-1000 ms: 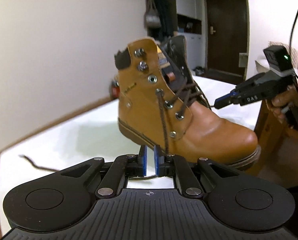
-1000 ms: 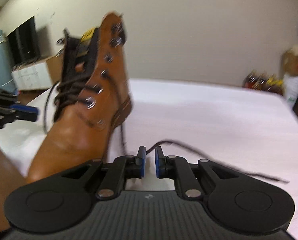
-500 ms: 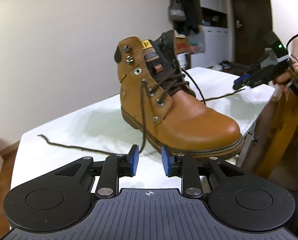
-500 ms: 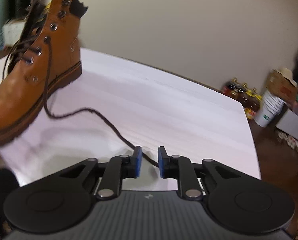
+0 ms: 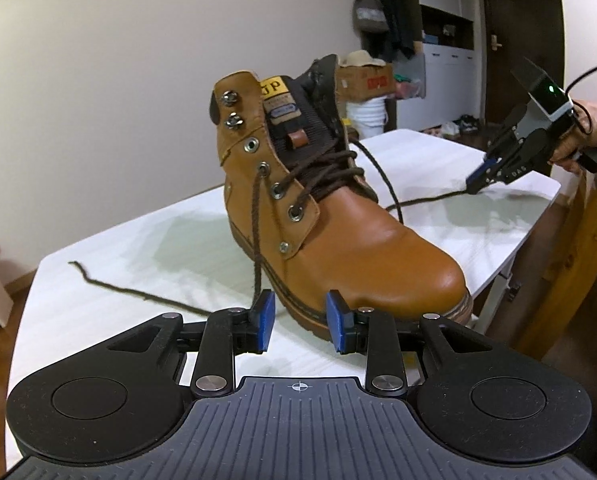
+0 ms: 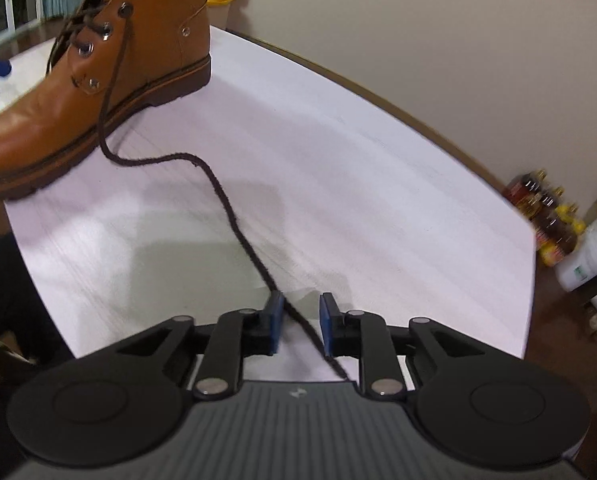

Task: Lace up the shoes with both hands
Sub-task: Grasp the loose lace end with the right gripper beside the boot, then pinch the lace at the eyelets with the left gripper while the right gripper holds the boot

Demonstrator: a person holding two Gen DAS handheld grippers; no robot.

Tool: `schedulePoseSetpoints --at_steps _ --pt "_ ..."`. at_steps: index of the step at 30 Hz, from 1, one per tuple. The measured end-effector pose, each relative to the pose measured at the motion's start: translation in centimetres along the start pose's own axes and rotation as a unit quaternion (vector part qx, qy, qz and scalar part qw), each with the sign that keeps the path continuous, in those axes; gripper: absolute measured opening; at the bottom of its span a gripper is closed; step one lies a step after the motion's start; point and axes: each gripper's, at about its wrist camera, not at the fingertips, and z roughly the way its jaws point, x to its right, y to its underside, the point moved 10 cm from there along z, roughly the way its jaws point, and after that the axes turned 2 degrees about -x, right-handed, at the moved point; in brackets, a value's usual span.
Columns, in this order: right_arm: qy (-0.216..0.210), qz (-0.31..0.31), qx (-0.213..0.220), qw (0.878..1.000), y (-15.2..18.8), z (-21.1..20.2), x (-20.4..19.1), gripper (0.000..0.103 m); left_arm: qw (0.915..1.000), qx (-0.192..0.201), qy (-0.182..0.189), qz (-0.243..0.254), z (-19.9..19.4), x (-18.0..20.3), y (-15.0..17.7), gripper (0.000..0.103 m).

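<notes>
White table (image 5: 98,280) in a lived-in room with a pale wall behind.

- Left gripper (image 5: 300,322): low at the near table edge, aimed at the boot's side. Jaws just opened and standing wide, with nothing between the pads.
- Boot (image 5: 358,248): tan leather, upright on the table just beyond the left gripper, toe towards the front edge. Laced through the lower eyelets; upper eyelet and hooks bare.
- Lace (image 5: 256,232): dark brown. One end hangs from an eyelet down the boot's side, passes just behind the left pad, then trails off across the table. The other end runs from the far side of the boot over the table to the right gripper.
- Right gripper (image 6: 300,326): tilted down over the table, well apart from the boot. Jaws just closing, with the lace lying between the pads; narrow gap visible on either side of it in the wrist view.
- Hand (image 5: 586,128): wrapped round the right gripper's handle, cable trailing.
- Background: cardboard box (image 5: 364,80) on a white bucket (image 5: 364,114), dark door (image 5: 518,40), bottles (image 6: 546,220) on the floor.
</notes>
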Motion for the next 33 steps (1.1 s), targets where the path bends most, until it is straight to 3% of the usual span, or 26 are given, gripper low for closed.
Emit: schedulePoseSetpoints --at_steps 5,8,9,11,13,16,20,25,27,29,33 --pt "-0.053 0.119 0.003 0.992 2.1 -3.4 -1.4 0.002 0.9992 0.015 0.036 -0.008 -0.2 1.6 -0.9 0.031" --pt "-0.133 0.24 0.061 0.96 1.6 -4.5 -4.2 0.002 0.9978 0.022 0.062 -0.012 -0.3 2.9 -1.5 0.032" --pt "-0.176 0.299 0.094 0.933 1.3 -5.0 -5.3 0.002 0.9975 0.023 0.066 -0.011 -0.3 3.3 -1.7 0.032" --pt "-0.228 0.365 0.137 0.892 0.7 -5.5 -6.7 0.002 0.997 0.025 0.073 -0.009 -0.3 3.9 -2.0 0.032" --pt "-0.295 0.448 0.192 0.822 -0.3 -5.6 -8.2 0.002 0.9962 0.031 0.08 -0.011 -0.4 4.6 -2.4 0.032" --pt "-0.339 0.514 0.231 0.753 -1.3 -4.8 -9.8 0.002 0.9941 0.045 0.097 -0.015 -0.9 5.6 -3.2 0.032" --pt "-0.361 0.533 0.245 0.725 -2.8 -3.6 -11.8 0.002 0.9918 0.052 0.117 -0.007 -1.0 6.9 -3.8 0.033" --pt "-0.397 0.553 0.248 0.689 -3.9 -3.3 -13.4 0.002 0.9936 0.038 0.105 0.014 0.1 7.4 -3.3 0.032" --pt "-0.404 0.555 0.242 0.685 -3.9 -3.5 -13.6 0.002 0.9938 0.028 0.105 0.023 0.7 7.5 -3.0 0.029" --pt "-0.41 0.557 0.238 0.682 -3.6 -4.2 -13.2 0.002 0.994 0.019 0.099 0.043 1.1 7.6 -2.6 0.003" --pt "-0.407 0.556 0.236 0.686 -2.9 -4.5 -12.7 0.002 0.9916 -0.005 0.077 0.104 1.6 7.5 -1.9 0.003"
